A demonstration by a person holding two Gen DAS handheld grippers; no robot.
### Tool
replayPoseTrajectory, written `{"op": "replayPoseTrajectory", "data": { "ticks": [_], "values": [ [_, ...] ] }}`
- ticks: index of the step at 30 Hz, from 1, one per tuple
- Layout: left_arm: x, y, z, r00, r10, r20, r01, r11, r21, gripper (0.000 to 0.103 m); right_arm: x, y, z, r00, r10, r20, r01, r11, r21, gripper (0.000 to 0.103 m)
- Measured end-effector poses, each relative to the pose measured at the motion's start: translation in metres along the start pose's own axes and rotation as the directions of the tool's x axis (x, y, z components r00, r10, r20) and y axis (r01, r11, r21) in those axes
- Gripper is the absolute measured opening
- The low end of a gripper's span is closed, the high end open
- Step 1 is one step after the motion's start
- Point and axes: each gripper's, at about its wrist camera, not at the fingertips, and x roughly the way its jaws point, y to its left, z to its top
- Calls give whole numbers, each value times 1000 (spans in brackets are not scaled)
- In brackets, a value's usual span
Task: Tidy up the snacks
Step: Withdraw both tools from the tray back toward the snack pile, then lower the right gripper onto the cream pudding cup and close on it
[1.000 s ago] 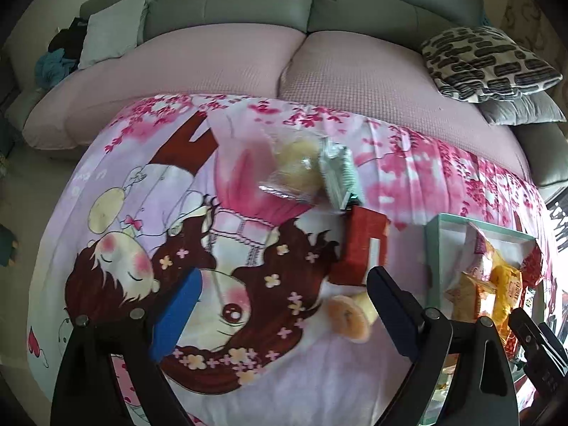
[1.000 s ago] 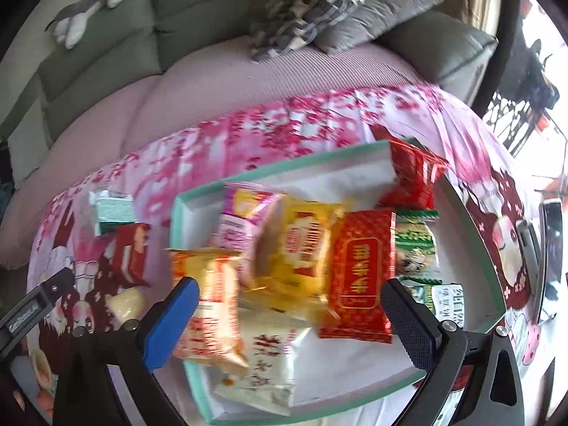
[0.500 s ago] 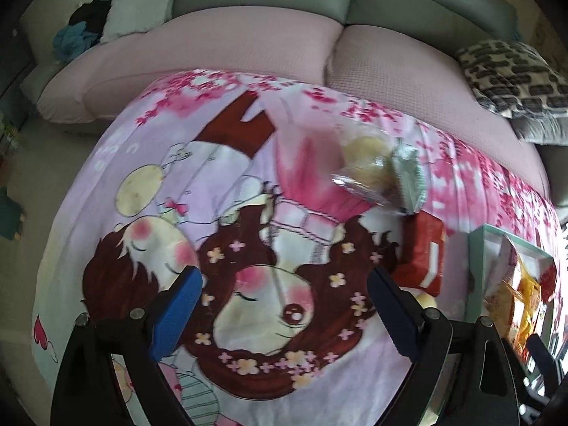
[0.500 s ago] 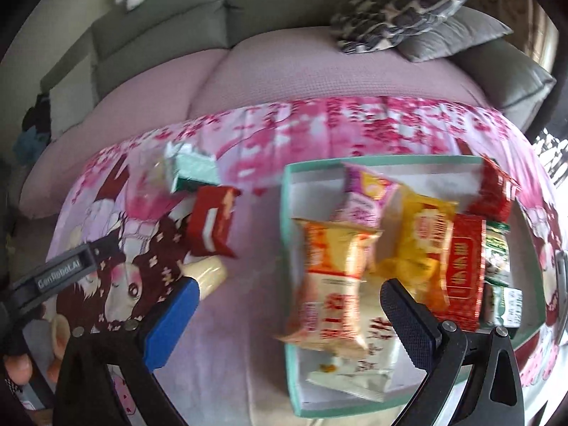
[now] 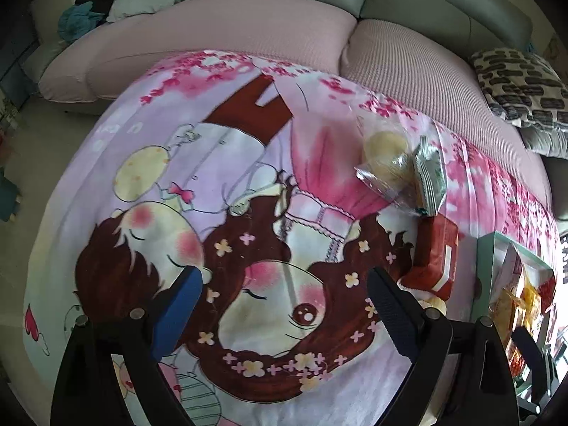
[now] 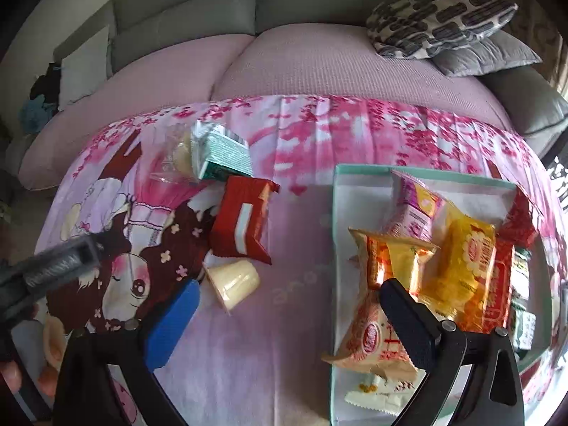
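Note:
Loose snacks lie on the cartoon-print cloth: a red packet point(image 6: 241, 220), a pale yellow jelly cup point(image 6: 234, 280), a green-white packet point(image 6: 222, 152) and a clear bag with a yellow cake point(image 6: 177, 156). My right gripper point(image 6: 291, 319) hangs open above the cloth, the jelly cup just beyond its blue finger. A mint-green tray point(image 6: 335, 248) to its right holds several packets. My left gripper point(image 5: 284, 301) is open over the printed face with nothing between its fingers. In the left wrist view the red packet point(image 5: 435, 262), clear bag point(image 5: 385, 163) and tray point(image 5: 484, 277) sit to the right.
A pink-covered sofa seat point(image 5: 227, 35) runs behind the table, with a patterned cushion point(image 6: 436, 17) at the right end. The other gripper's grey body point(image 6: 53, 266) shows at the left edge of the right wrist view. Floor point(image 5: 42, 135) lies left of the table.
My right gripper has swung left from over the tray to the cloth near the jelly cup. My left gripper has moved left, so the loose snacks now lie at its right.

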Motion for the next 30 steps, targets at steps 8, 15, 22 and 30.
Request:
{"op": "replayPoseTrajectory", "data": {
  "ticks": [8, 15, 22, 30],
  "values": [
    [10, -6, -2, 1000, -7, -30, 7, 1000, 8, 94, 3, 3, 5, 999, 40, -6, -40, 999, -17, 83],
    [7, -5, -1, 999, -21, -26, 21, 1000, -3, 94, 10, 10, 6, 993, 108, -47, -110, 993, -40, 74],
    [14, -8, -2, 998, -30, -46, 30, 1000, -1, 94, 27, 17, 4, 985, 132, -108, -139, 989, -53, 70],
    [32, -11, -6, 995, -24, -97, 24, 1000, -5, 94, 51, 20, -1, 979, 117, -164, -129, 989, -67, 67]
  ]
}}
